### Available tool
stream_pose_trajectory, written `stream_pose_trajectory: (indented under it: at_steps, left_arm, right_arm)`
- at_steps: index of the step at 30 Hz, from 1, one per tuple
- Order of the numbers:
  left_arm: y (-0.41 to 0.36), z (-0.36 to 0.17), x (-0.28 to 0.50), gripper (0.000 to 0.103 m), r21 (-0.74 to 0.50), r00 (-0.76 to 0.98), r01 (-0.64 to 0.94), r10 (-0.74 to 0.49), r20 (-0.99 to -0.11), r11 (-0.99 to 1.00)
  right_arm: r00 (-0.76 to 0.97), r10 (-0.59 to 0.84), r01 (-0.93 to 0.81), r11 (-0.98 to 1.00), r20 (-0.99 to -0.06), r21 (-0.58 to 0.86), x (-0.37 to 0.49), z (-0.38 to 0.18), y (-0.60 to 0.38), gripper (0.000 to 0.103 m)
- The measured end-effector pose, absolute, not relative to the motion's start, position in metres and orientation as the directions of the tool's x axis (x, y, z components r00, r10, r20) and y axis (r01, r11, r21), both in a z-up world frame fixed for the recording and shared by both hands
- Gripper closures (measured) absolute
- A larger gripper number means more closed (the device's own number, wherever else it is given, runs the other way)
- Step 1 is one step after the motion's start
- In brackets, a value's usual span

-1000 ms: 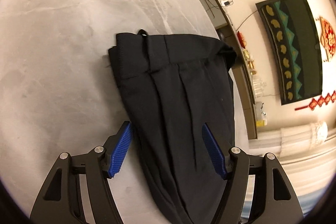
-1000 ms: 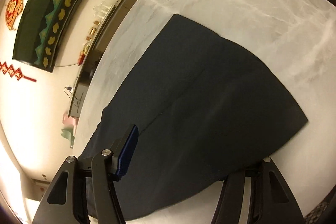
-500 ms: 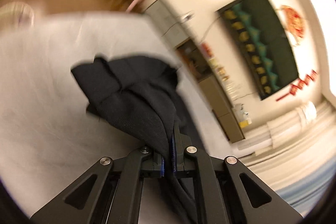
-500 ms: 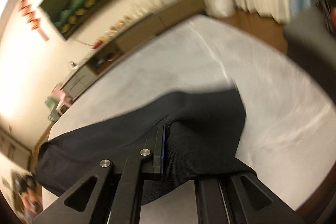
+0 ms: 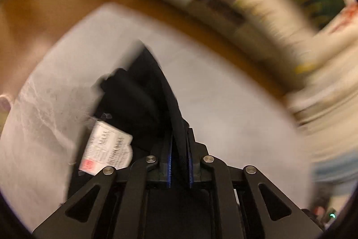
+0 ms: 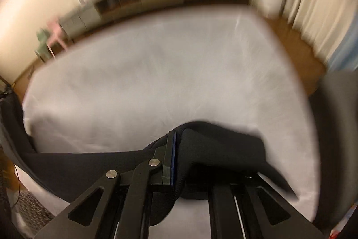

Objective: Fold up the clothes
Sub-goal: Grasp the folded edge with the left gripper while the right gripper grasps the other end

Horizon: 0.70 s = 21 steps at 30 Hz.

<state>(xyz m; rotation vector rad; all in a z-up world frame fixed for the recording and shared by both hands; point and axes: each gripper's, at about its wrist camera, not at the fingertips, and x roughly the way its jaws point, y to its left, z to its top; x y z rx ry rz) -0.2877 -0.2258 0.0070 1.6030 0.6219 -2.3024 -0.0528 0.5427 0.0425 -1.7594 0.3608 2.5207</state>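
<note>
Pale marbled table fills both views, blurred. Black garment hangs bunched over the table, off its surface near my grips. My left gripper is pinched tight on a thick fold of the cloth, blue pads nearly meeting, fabric running up and away from them. My right gripper is likewise clamped on cloth, which drapes over its right finger and trails left toward the table's edge. White care label dangles from the garment, just left of my left gripper's fingers.
</note>
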Motion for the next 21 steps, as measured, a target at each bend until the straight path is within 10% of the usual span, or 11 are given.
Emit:
stream_pose_trajectory:
  at_steps: [7,9,21]
  left_arm:
    - [-0.254,-0.003,-0.283,0.076,-0.197,-0.426,0.503,-0.043,-0.904,-0.842]
    - [-0.265,-0.004,-0.275,0.063,-0.23,-0.446,0.528,-0.037,-0.894,-0.817]
    - [-0.285,0.03,-0.246,0.053,-0.28,-0.554,0.48,-0.04,-0.831,-0.832]
  right_arm:
    - [-0.51,-0.12,-0.371,-0.863,-0.852,0.343,-0.097,0.004,0.616,0.061]
    - [-0.53,-0.061,-0.38,-0.874,-0.846,0.302,-0.081,0.012,0.622,0.06]
    - [-0.613,0.106,-0.196,-0.98,-0.783,0.021,-0.094,0.023,0.567,0.06]
